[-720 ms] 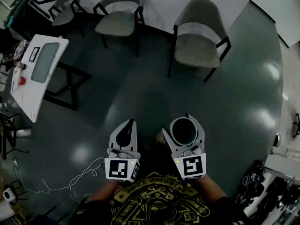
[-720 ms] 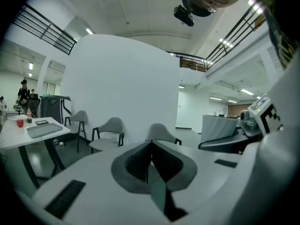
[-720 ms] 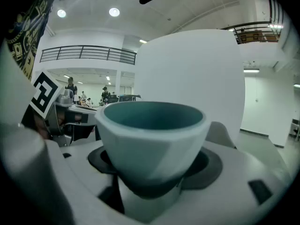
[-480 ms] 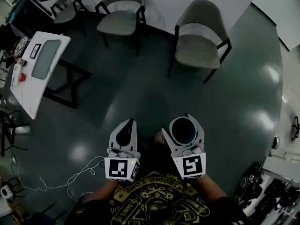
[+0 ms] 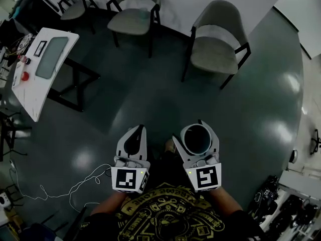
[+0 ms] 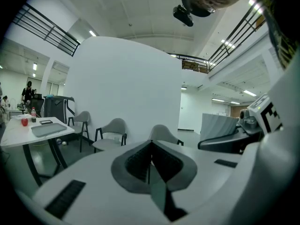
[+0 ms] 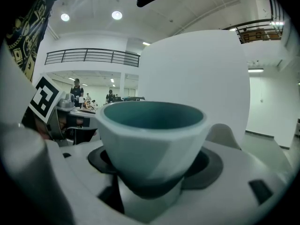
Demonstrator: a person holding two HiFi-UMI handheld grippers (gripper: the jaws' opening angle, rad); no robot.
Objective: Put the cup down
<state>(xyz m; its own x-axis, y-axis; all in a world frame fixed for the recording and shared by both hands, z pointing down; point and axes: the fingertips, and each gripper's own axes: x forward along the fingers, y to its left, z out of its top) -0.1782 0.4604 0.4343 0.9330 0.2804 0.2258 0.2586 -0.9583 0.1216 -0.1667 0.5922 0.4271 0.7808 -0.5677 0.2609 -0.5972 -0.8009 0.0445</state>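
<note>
The right gripper point(image 5: 196, 140) pinches a white faceted cup with a teal inside point(image 7: 152, 139) low round its body, upright in the air above the dark glossy floor point(image 5: 150, 99); it looks ceramic, so probably light, rigid, slick and chippable; the left gripper point(image 6: 151, 146) is pressed together, empty.

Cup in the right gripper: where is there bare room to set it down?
For the cup, bare: the near end of the white table, below its grey tray; the seat of the right chair; the floor between table and chairs. Crowded: the table's left edge, with a red object and small items.
</note>
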